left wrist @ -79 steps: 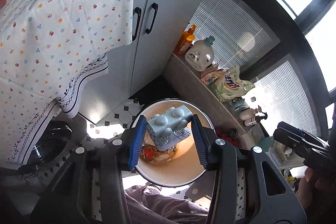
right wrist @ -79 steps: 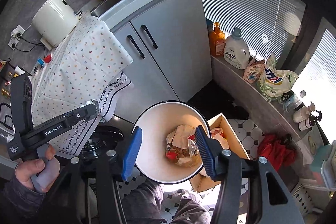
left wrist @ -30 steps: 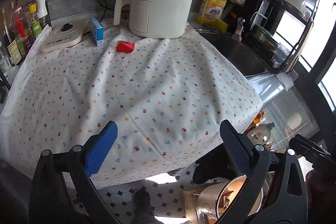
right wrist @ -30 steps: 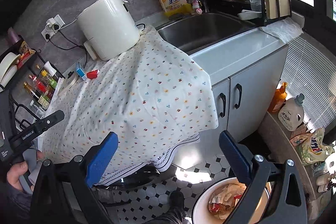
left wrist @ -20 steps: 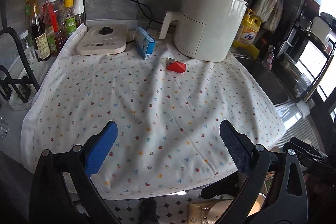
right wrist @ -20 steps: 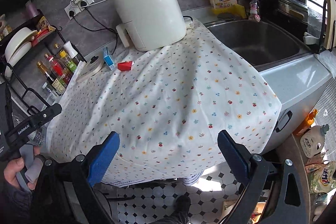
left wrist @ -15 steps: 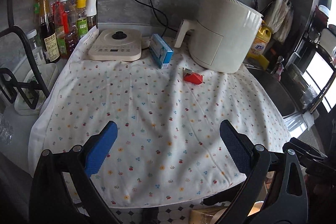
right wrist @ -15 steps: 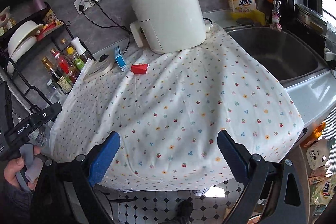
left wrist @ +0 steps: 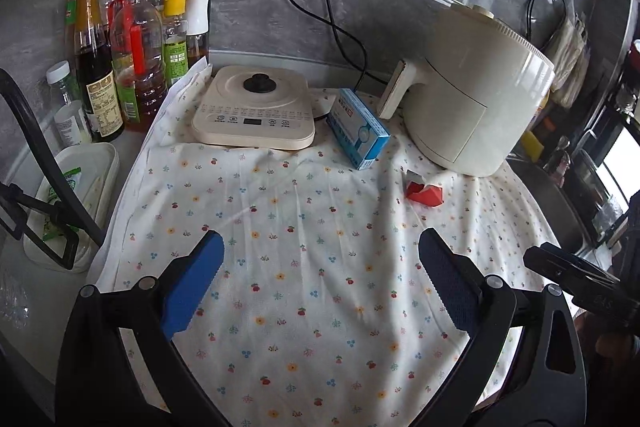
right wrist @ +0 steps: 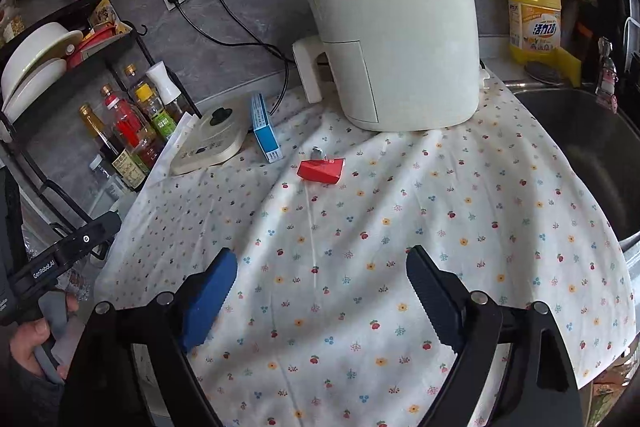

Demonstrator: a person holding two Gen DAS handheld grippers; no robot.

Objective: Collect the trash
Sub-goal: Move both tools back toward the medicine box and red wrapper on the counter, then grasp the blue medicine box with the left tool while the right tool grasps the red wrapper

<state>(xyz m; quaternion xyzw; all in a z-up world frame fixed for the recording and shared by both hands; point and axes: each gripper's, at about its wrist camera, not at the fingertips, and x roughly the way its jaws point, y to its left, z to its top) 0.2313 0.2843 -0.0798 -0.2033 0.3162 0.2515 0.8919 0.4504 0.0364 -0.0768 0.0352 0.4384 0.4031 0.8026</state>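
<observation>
A small red carton (left wrist: 425, 191) (right wrist: 321, 170) lies on the flowered tablecloth (left wrist: 312, 267) in front of the white air fryer (left wrist: 472, 95) (right wrist: 392, 39). A blue and white box (left wrist: 357, 128) (right wrist: 265, 131) stands on its edge to the left of the carton. My left gripper (left wrist: 320, 281) is open and empty above the near part of the cloth. My right gripper (right wrist: 320, 291) is open and empty, also over the near cloth, short of the carton. The trash bin is out of view.
A flat white induction cooker (left wrist: 254, 115) sits at the back left, with several oil and sauce bottles (left wrist: 136, 55) beside it. A dish rack (right wrist: 44, 59) stands at the left. A yellow detergent bottle (right wrist: 534, 15) and the sink (right wrist: 580, 147) are at the right.
Both grippers rose from the trash bin on the floor, where the left one let go of a pale blue block, to the countertop. Both have opened wide and moved closer to the cloth.
</observation>
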